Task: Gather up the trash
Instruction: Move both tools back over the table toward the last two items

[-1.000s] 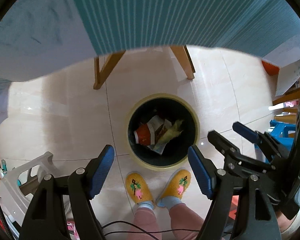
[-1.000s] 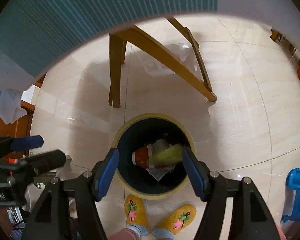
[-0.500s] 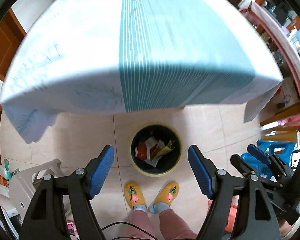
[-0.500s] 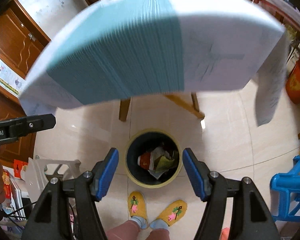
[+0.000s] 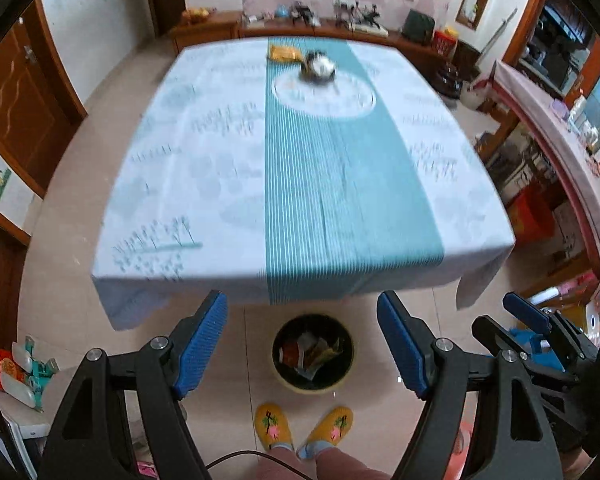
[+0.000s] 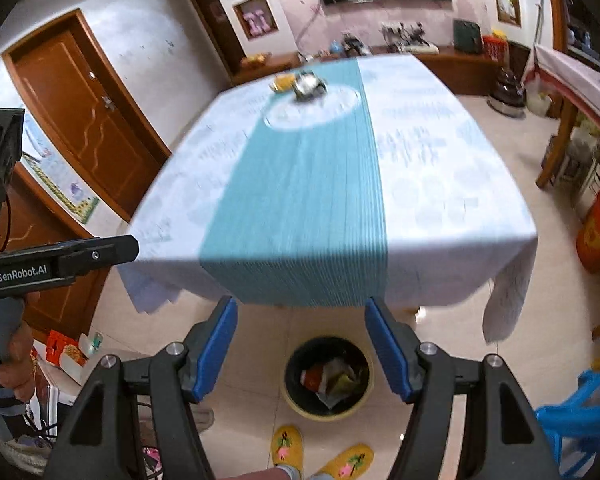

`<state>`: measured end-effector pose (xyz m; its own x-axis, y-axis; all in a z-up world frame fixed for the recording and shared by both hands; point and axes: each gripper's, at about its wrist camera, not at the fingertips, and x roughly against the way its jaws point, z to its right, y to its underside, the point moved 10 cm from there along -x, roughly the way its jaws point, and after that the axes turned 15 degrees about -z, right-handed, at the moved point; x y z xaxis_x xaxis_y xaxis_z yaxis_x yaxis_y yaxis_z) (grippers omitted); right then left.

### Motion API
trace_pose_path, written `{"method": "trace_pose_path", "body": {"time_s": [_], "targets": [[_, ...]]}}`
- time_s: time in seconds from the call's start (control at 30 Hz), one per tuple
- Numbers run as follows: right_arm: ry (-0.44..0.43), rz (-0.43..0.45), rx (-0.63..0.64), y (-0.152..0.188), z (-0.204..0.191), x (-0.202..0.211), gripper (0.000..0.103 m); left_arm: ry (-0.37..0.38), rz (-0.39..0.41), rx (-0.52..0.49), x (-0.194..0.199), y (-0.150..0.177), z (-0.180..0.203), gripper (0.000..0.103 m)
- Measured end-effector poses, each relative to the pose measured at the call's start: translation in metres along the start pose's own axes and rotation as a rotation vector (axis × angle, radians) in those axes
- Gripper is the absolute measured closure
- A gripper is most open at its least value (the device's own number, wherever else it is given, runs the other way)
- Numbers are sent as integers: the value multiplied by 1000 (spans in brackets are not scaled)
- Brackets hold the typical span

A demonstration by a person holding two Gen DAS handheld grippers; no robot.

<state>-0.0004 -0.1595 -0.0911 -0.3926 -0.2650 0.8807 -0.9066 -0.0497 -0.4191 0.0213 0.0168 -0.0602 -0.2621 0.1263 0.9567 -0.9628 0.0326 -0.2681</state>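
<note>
Crumpled silver-and-yellow wrapper trash [image 5: 318,65] sits at the far end of my teal-striped table [image 5: 204,168]. Round black bin [image 5: 313,354] on floor, holding wrappers. Left claw [image 5: 302,342] and right claw [image 6: 300,346] both gape, empty.

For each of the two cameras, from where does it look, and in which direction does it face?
Left wrist: sits on the left gripper, facing forward and down over the table and trash bin; its open fingers, the right gripper and the slippers show.
Right wrist: sits on the right gripper, facing likewise; its open fingers, the left gripper, a hand and slippers show.
Both share table, bin, slippers and two items at the table's far end.
</note>
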Motion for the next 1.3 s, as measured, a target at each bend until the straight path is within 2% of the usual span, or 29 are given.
{"method": "trace_pose_path", "body": {"time_s": [0.23,0.37,0.6,0.77,1.0,1.17,1.3], "targets": [[-11,103,75,-43,-9,39,37,-33,82,17,49,-28,5,27],[-14,131,114,-70,-13,55,37,-20,103,36,69,-44,1,27],[2,159,142,-125,-21,61,37,-30,127,29,88,-99,-18,27],[44,169,135,-177,-23,52,37,-92,128,-23,84,-166,-38,27],[109,166,57,-280,-22,25,37,-101,68,-182,58,-293,-62,27],[108,104,-52,-363,-15,-25,37,-106,37,-304,32,-377,-74,27],[144,44,-107,-411,-9,-81,37,-97,-23,-385,-15,-435,-79,27]]}}
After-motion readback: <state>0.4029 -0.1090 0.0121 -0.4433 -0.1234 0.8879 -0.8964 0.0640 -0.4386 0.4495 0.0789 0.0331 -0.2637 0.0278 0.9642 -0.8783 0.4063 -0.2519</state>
